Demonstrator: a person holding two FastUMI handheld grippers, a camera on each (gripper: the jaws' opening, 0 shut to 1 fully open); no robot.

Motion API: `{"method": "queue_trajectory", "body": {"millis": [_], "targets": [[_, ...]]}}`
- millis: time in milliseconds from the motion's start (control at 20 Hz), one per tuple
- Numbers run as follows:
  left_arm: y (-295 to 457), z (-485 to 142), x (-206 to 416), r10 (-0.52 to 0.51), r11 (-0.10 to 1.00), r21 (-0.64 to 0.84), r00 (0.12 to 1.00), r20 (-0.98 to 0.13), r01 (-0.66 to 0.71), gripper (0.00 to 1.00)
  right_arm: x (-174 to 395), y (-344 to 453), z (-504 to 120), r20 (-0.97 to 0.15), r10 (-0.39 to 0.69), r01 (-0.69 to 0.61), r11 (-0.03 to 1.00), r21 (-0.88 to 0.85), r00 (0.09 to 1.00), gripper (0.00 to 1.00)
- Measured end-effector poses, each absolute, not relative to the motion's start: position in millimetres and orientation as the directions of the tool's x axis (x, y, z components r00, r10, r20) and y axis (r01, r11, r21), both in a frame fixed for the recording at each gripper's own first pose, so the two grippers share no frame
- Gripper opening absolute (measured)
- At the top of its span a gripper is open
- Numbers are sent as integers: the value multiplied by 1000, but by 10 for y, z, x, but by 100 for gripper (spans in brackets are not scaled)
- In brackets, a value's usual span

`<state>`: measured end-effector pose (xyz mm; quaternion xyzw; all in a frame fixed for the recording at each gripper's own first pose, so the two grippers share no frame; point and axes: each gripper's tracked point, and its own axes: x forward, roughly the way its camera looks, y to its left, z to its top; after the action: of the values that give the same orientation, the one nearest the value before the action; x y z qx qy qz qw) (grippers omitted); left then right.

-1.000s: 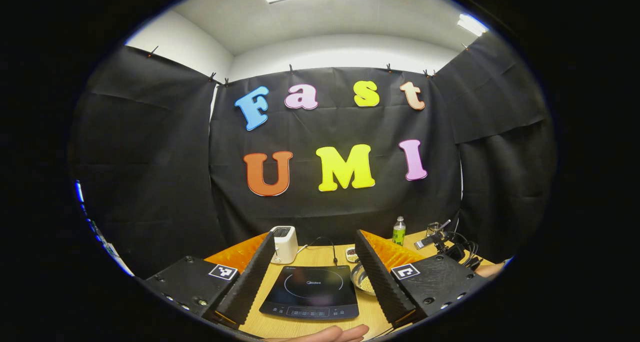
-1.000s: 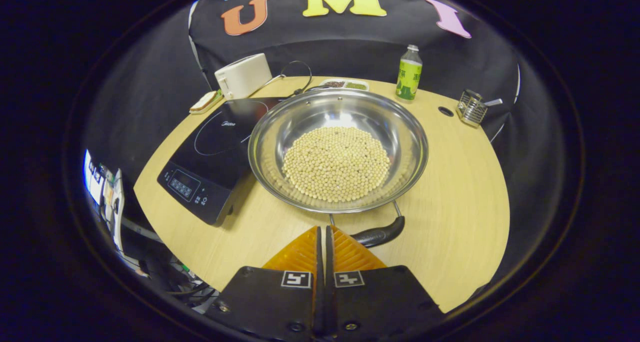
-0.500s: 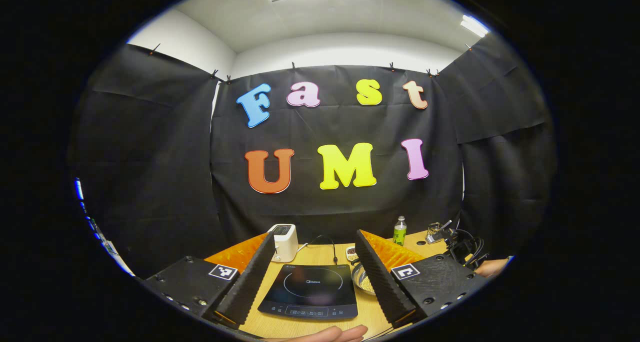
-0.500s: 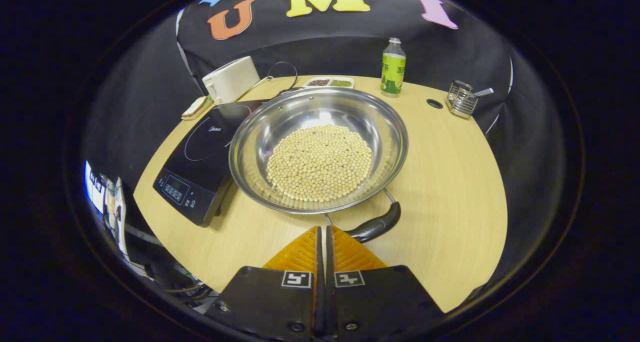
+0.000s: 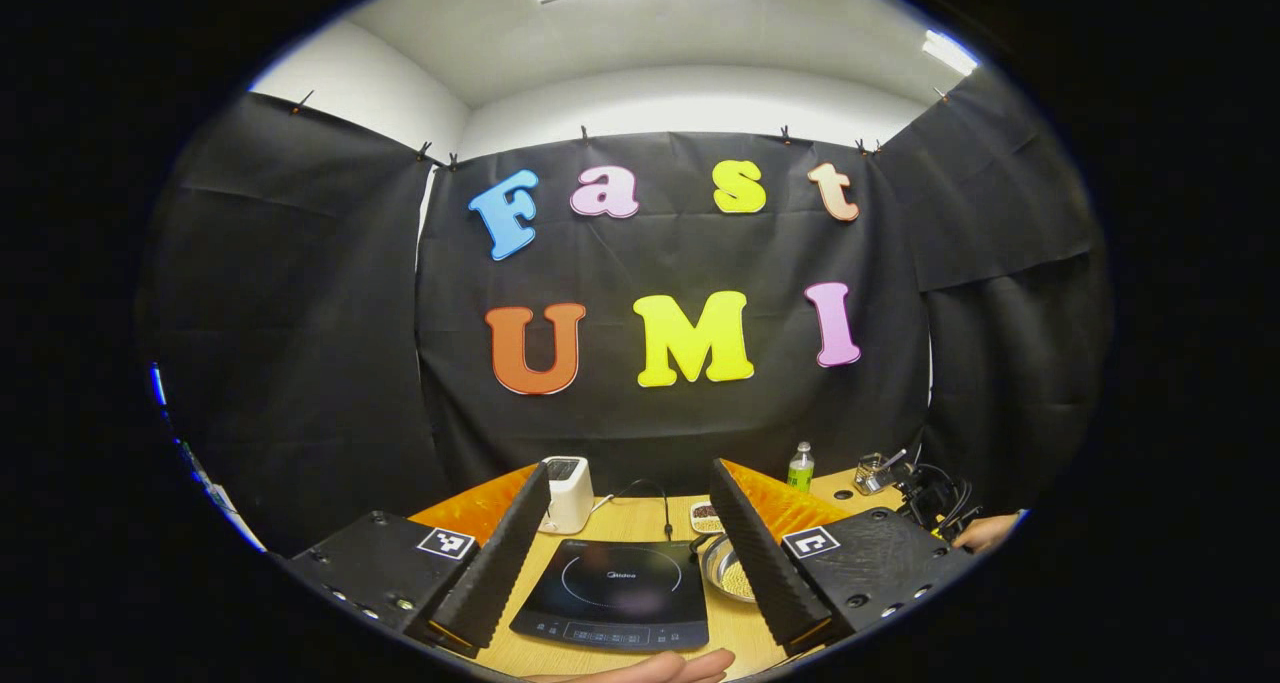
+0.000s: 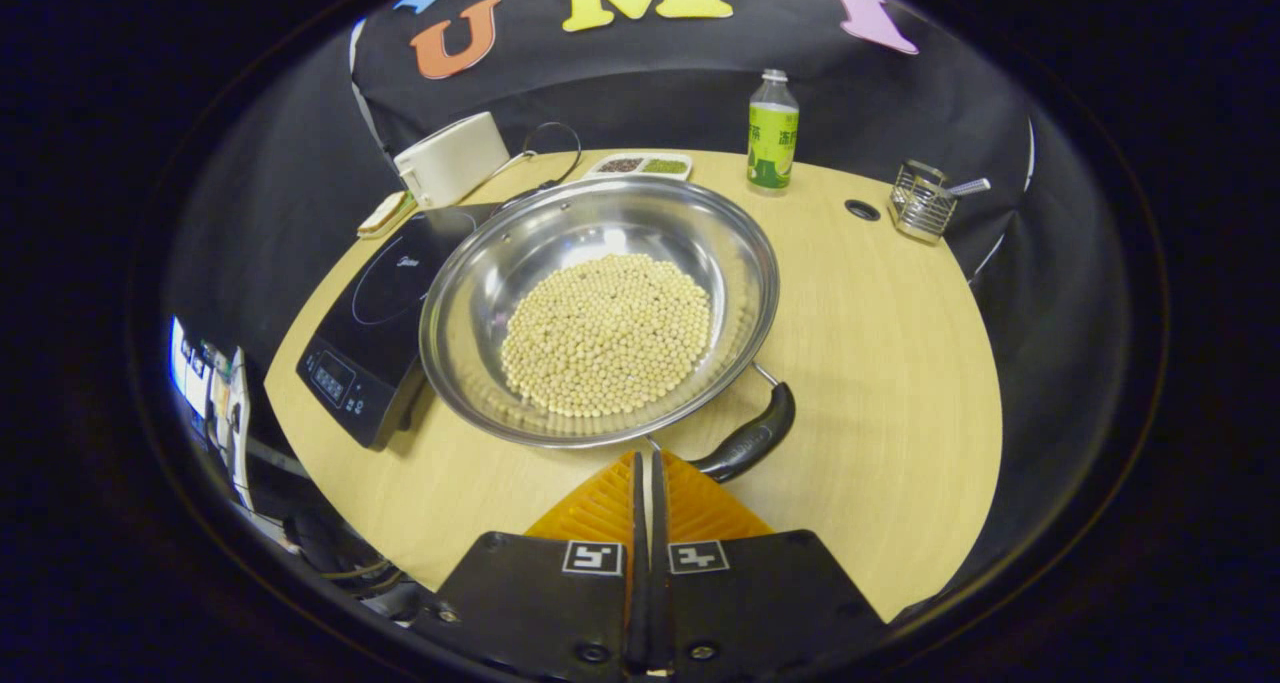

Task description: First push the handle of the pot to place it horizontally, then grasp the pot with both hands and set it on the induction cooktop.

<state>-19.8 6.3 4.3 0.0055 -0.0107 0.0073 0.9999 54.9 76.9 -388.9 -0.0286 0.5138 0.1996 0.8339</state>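
Note:
In the right gripper view a steel pot [image 6: 520,253] of pale beans [image 6: 605,333] sits on the wooden table, its left rim overlapping the black induction cooktop [image 6: 365,308]. Its black handle [image 6: 752,441] points to the near right, slanted. My right gripper [image 6: 645,456] is shut, its tips at the handle's near end beside the pot rim, with nothing between them. My left gripper [image 5: 629,470] hovers open in the left gripper view, over the cooktop [image 5: 615,588]. The pot [image 5: 728,573] peeks out beside its right finger.
A white toaster [image 6: 450,158], a bread slice [image 6: 385,213], a small dish [image 6: 640,165], a green bottle [image 6: 772,131] and a wire rack [image 6: 920,200] line the table's far edge. A hand [image 5: 650,668] lies at the near edge.
The pot has slid left in the right gripper view and turned, its handle swinging out to the right. The left gripper has hardly moved and stays open.

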Motion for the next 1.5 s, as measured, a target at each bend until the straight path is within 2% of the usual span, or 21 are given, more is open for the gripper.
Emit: {"method": "queue_trajectory", "body": {"millis": [100, 200, 250, 300, 350, 400, 500, 550, 600, 1000, 1300, 1350, 1450, 1500], "targets": [[32, 49, -133, 21, 1000, 14, 999, 29, -21, 96, 614, 718, -3903, -875, 301, -366, 917, 157, 379, 1], [49, -6, -107, 53, 998, 16, 999, 11, -53, 96, 689, 646, -3908, -881, 287, -378, 916, 136, 377, 4], [22, 22, -112, 58, 998, 7, 998, 18, -58, 95, 725, 614, -3910, -881, 281, -386, 914, 125, 380, 0], [-69, 58, -109, 41, 999, -4, 999, 29, -41, 95, 761, 588, -3910, -881, 280, -394, 911, 119, 381, 1], [-142, 88, -110, 22, 1000, -14, 999, 39, -22, 100, 787, 570, -3913, -881, 283, -400, 909, 120, 380, 0], [-188, 101, -90, 15, 1000, -18, 999, 43, -14, 95, 825, 546, -3913, -881, 286, -403, 907, 122, 377, 4], [-205, 46, -38, 19, 1000, -3, 999, 40, -19, 95, 907, 515, -3907, -877, 294, -406, 905, 127, 380, 4], [-197, 47, 3, 29, 1000, 10, 999, 42, -30, 96, 942, 492, -3916, -878, 291, -406, 905, 125, 380, 1], [-205, 23, 42, 37, 999, 22, 998, 41, -38, 96, 989, 458, -3914, -877, 287, -403, 907, 120, 385, 4], [-235, -332, 369, 47, 999, -6, 999, -28, -47, 96, 1264, 298, -3926, -870, 287, -383, 915, 125, 401, 4], [-451, -701, 623, -1, 1000, -1, 993, -119, 1, 96, 1450, 206, -3945, -861, 276, -369, 923, 112, 428, 4], [-492, -766, 674, -12, 1000, -2, 991, -130, 11, 96, 1473, 197, -3945, -858, 274, -365, 924, 111, 434, 0], [-530, -925, 779, -23, 1000, -10, 987, -158, 21, 96, 1504, 184, -3942, -851, 275, -360, 927, 110, 448, 4], [-538, -1032, 845, -21, 1000, -16, 983, -182, 18, 96, 1520, 170, -3926, -843, 272, -347, 932, 110, 464, 1]]}}
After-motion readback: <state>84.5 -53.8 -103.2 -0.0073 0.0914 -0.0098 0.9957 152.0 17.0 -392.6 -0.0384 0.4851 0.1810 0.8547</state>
